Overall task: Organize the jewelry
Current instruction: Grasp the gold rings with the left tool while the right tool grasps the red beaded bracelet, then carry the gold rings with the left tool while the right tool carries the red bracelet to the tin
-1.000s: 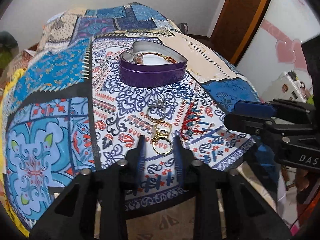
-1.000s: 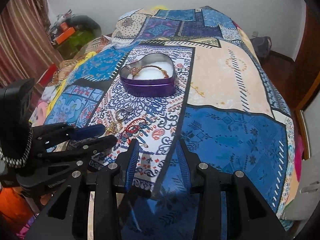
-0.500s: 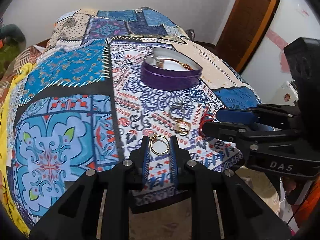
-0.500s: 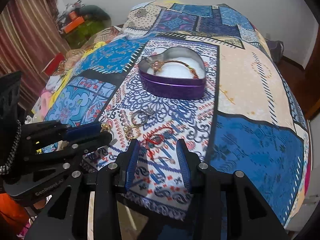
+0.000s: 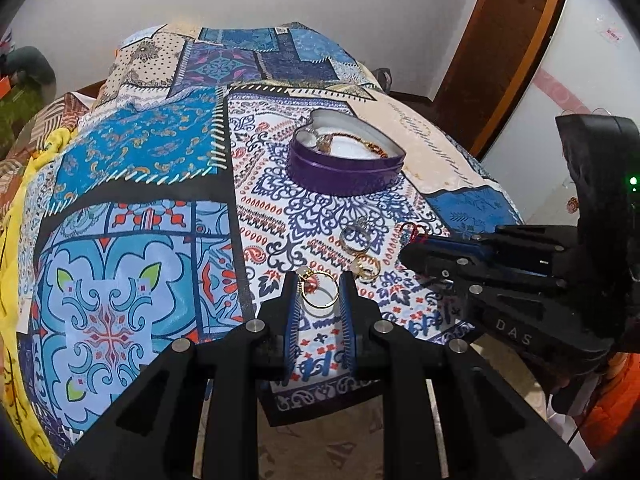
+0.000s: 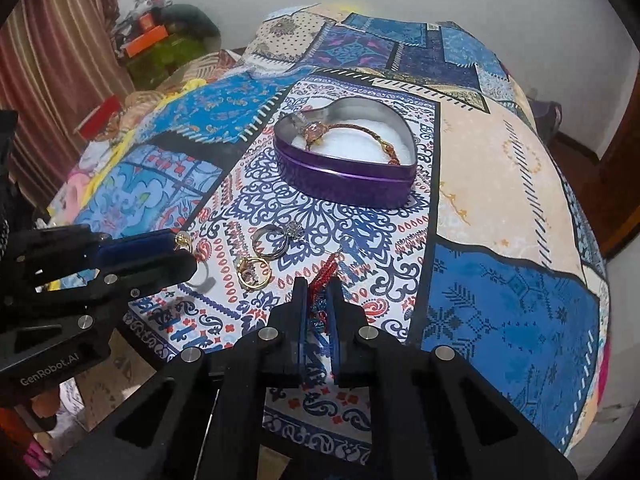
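A purple heart-shaped tin sits on the patterned bedspread with a beaded bracelet inside. My left gripper is shut on a gold ring, held just above the cloth. My right gripper is shut on a red beaded piece. A silver ring with a stone and a second gold ring lie on the cloth between the grippers and the tin.
The bedspread covers a bed whose near edge is just under the grippers. A wooden door stands at right. Clutter and a curtain lie to the left of the bed.
My left gripper closed on the gold ring and lifted it slightly. My right gripper moved forward and left, and closed on the red beaded piece.
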Motion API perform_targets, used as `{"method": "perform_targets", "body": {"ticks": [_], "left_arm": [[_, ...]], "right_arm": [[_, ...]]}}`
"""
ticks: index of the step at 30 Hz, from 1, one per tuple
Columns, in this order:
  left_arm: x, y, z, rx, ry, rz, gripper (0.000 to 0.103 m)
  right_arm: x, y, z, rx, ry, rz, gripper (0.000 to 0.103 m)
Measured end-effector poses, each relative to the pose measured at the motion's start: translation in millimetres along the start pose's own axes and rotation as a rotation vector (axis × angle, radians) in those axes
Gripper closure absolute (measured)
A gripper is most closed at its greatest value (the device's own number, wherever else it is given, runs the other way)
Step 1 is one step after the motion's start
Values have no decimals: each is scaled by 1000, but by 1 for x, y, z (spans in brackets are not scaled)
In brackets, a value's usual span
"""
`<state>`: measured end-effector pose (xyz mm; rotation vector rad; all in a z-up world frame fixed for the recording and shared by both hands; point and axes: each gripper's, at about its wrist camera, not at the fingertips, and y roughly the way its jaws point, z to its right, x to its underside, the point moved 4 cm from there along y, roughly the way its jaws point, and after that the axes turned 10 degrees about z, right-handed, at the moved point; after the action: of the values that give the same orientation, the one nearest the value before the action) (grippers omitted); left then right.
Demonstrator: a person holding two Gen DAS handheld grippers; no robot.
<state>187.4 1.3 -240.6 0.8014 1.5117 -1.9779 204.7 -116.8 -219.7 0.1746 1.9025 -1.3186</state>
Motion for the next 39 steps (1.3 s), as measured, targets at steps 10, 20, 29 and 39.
{"method": "perform_targets", "body": {"ticks": [10, 20, 29, 39], "left_arm": [[-19, -13, 9, 1, 19, 49, 84], [-48, -23, 15, -1, 38, 124, 84], [-75, -21, 17, 2, 56, 174, 84], [-94, -7, 20, 5, 80, 191, 84]], "right_arm": [[-14, -30, 10, 21, 39, 90, 95], [-46, -62, 18, 31, 61, 214, 95], [-73, -74, 26, 41, 74, 295, 95], [-96, -69, 32, 37, 64, 342, 95]]}}
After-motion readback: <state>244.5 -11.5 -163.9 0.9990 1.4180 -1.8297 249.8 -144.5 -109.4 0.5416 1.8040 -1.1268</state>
